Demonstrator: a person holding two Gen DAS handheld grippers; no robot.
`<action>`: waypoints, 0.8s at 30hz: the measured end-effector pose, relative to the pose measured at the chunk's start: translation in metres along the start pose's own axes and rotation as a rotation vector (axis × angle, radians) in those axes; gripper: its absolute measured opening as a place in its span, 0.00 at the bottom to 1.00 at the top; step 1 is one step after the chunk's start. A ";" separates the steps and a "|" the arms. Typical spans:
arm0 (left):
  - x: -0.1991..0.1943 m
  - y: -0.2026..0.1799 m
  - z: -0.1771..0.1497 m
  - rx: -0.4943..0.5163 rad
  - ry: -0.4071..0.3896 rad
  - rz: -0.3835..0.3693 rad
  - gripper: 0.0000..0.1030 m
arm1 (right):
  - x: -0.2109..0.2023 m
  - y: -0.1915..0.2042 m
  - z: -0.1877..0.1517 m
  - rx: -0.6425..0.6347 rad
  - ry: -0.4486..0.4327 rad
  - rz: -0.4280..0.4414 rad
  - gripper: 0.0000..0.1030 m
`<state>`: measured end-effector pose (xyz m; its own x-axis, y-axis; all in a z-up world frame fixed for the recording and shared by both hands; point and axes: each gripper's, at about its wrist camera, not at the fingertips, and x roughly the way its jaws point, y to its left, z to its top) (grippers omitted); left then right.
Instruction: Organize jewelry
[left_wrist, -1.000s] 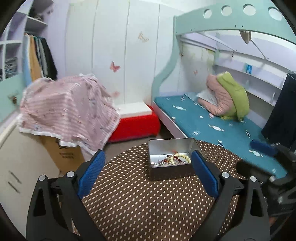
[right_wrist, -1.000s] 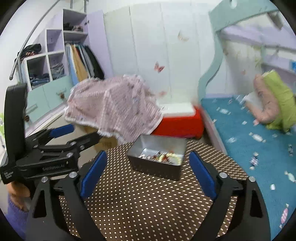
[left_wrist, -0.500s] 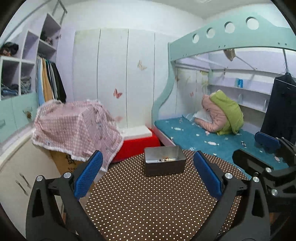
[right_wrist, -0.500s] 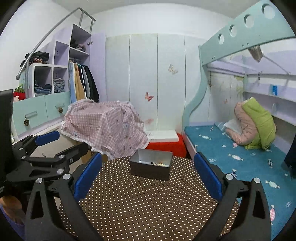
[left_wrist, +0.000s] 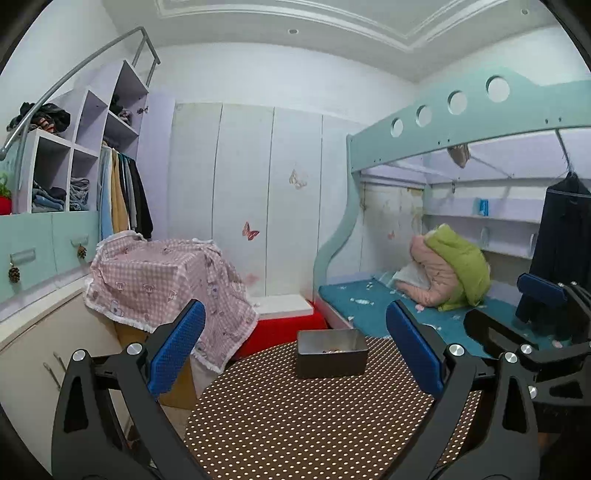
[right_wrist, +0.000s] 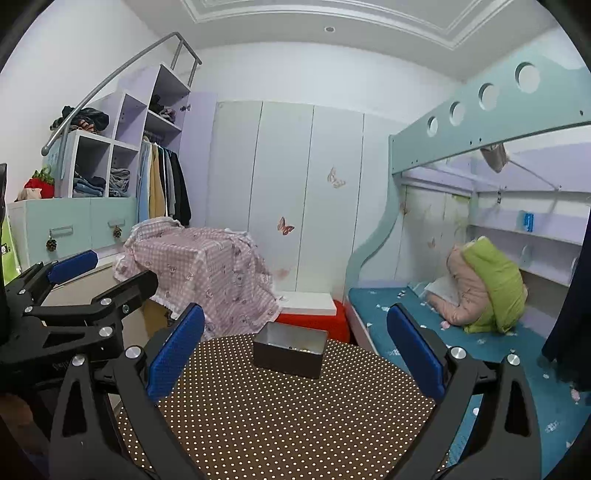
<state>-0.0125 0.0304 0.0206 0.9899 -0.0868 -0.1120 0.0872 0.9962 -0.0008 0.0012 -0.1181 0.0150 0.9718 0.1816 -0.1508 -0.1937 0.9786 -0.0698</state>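
A grey metal tin (left_wrist: 331, 353) stands at the far side of a round table with a brown dotted cloth (left_wrist: 295, 424). Beaded jewelry (left_wrist: 331, 350) just shows over its rim. The tin also shows in the right wrist view (right_wrist: 290, 354). My left gripper (left_wrist: 295, 350) is open and empty, held back from the tin. My right gripper (right_wrist: 295, 350) is open and empty, also back from the tin. Each gripper shows at the edge of the other's view: the right one (left_wrist: 532, 321), the left one (right_wrist: 85, 280).
A box draped in pink checked cloth (left_wrist: 166, 280) stands left of the table. A red and white box (left_wrist: 284, 321) sits on the floor behind it. A bunk bed with a teal mattress (left_wrist: 406, 314) runs along the right. Cabinets (left_wrist: 37, 350) line the left.
Both grippers have drawn back and tilted up from the tin. The tin now looks smaller and farther, and its contents are mostly hidden behind its rim.
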 end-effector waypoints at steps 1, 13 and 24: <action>-0.002 0.001 0.000 0.001 -0.004 0.002 0.95 | -0.002 0.001 0.000 -0.003 -0.007 -0.006 0.93; -0.011 0.000 0.003 0.028 -0.044 0.031 0.95 | -0.008 0.001 -0.005 0.014 -0.012 0.003 0.93; -0.006 0.003 0.003 0.026 -0.038 0.027 0.95 | -0.006 -0.001 -0.004 0.020 0.002 0.006 0.93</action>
<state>-0.0178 0.0336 0.0241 0.9954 -0.0602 -0.0741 0.0624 0.9977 0.0280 -0.0047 -0.1205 0.0122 0.9703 0.1870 -0.1531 -0.1965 0.9793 -0.0493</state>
